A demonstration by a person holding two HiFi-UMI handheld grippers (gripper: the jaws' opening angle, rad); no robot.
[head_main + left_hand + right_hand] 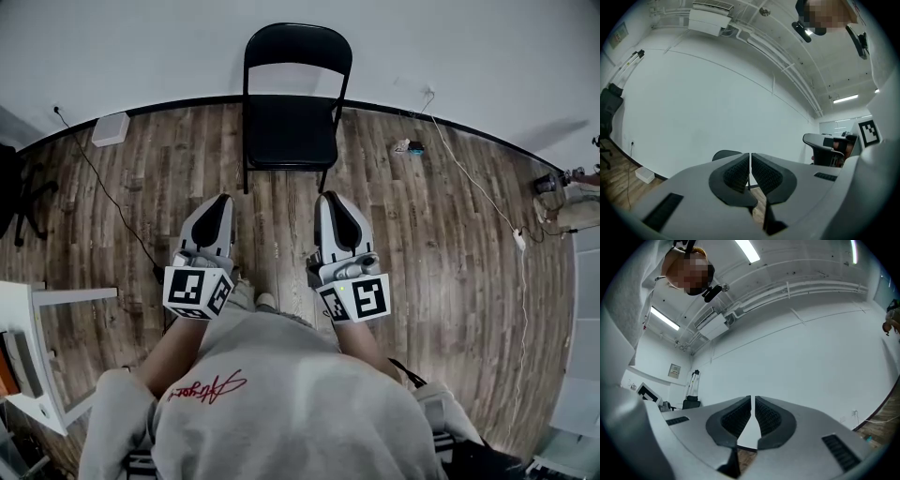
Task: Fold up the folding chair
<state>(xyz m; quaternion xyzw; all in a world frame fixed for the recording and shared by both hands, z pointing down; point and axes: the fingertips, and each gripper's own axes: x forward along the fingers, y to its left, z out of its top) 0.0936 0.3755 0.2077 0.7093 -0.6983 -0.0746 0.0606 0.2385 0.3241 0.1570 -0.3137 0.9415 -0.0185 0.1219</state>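
1. Head view: the black folding chair [292, 103] has a thin tube frame, a flat seat and a curved backrest. It stands unfolded against the plain white wall [141, 47] on a wood-plank floor [422, 244]. The left gripper [219, 202] and right gripper [336, 199] both point at it but sit well short of it.
2. Left gripper view: the ribbed dark pads [736, 173] are pressed together with nothing between them. The chair's rounded back peeks over the jaws.
3. Right gripper view: the jaws are closed and empty, with bare white wall ahead.

We see a black folding chair [291, 131] standing open and upright on the wooden floor [422, 244], with its back close to the white wall [141, 47]. Its seat is down and flat, facing us, and its thin legs are splayed.
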